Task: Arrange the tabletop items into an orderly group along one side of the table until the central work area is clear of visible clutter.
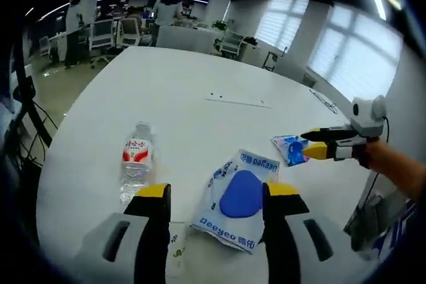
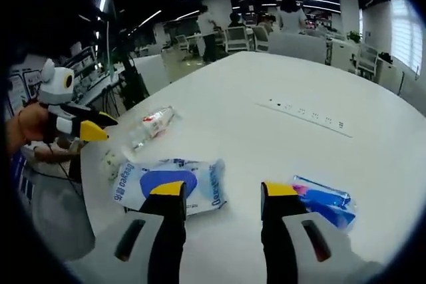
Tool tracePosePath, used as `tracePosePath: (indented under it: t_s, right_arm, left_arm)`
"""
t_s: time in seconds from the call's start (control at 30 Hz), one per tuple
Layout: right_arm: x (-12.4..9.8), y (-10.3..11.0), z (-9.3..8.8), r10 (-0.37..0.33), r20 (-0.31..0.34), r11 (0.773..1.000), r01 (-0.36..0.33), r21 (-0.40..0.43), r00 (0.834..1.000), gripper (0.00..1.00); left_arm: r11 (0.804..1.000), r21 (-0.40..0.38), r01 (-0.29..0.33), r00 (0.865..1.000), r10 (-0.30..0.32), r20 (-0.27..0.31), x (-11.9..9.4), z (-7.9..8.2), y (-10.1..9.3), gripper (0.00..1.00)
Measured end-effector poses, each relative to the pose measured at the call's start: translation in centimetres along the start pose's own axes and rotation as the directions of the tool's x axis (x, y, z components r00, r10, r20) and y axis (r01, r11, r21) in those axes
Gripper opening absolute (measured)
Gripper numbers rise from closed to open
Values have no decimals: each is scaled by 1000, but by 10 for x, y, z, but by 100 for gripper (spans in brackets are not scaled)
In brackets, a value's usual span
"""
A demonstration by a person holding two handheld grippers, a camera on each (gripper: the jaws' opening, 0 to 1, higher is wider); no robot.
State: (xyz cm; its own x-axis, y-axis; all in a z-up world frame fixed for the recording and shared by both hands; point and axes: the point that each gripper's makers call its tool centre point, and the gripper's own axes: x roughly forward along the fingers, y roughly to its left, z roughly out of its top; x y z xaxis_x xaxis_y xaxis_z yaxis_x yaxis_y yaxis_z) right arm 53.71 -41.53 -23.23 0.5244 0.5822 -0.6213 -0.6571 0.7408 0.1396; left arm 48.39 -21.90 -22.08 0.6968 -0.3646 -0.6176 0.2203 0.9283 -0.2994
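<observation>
Spread across the near end of a white table [image 1: 200, 84]: a large white-and-blue pouch [image 1: 238, 197], taken here as the landmark. In the left gripper view, left gripper [image 1: 216, 194] low over the table with yellow-tipped jaws apart, straddling the pouch's near edge, nothing clamped. Left of the pouch, a clear water bottle [image 1: 136, 161] with a red label, lying on its side. Just beyond the pouch to the right, a small blue packet [image 1: 291, 149], with the right gripper [image 1: 311, 145] reaching in from the right, tips at the packet; jaws too close-set to tell whether gripping. In the right gripper view, right gripper [image 2: 221, 191] with jaws apart and empty, pouch [image 2: 170, 183] under the left jaw, blue packet [image 2: 324, 200] by the right jaw, bottle [image 2: 150, 124] beyond the pouch. Beside the pouch's left end, a small pale wrapper [image 2: 110, 161].
</observation>
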Motion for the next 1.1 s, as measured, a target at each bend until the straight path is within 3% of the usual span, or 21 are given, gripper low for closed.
tracePosePath:
  t_s: [1.1]
  right_arm:
    - [23, 7, -9, 42, -62, 998, -45, -42, 997, 42]
  left_arm:
    - [992, -125, 17, 1000, -19, -17, -13, -40, -10, 54]
